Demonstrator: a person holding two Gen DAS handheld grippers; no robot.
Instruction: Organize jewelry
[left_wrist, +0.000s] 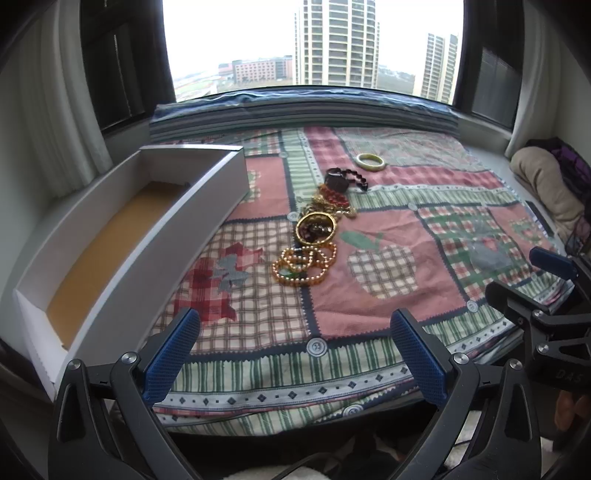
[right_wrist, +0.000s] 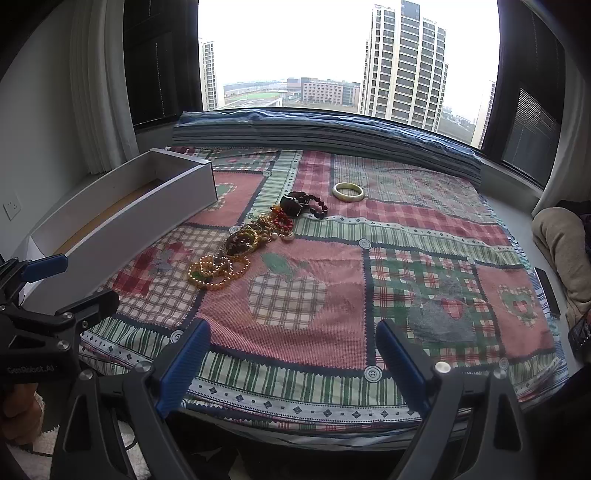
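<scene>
Left-wrist view, left to right. A long white box (left_wrist: 122, 236) with a tan floor lay open at the left edge of the patchwork cloth (left_wrist: 388, 302), angled away from the camera. The left gripper (left_wrist: 295, 350) stood wide open above the near hem, its blue pads (left_wrist: 170, 354) holding nothing. The jewelry pile (left_wrist: 317, 236) lay well ahead of the jaws, near mid-cloth and right of the box: amber bead strands (left_wrist: 304, 266) nearest, a gold bangle (left_wrist: 316, 227) behind them, red beads (left_wrist: 334, 195) farther on, and a dark beaded bracelet (left_wrist: 345, 179) farthest. A pale bangle (left_wrist: 370, 161) lay apart, beyond the pile. The other gripper showed at the right edge.

Right-wrist view, left to right. The left gripper's blue tip appeared at the left margin before the box (right_wrist: 122, 218). The right gripper (right_wrist: 293, 354) was likewise spread wide and empty, over the near cloth border. The pile (right_wrist: 247, 243) lay ahead and left of its jaws; the pale bangle (right_wrist: 347, 191) lay beyond, near the centreline.
</scene>
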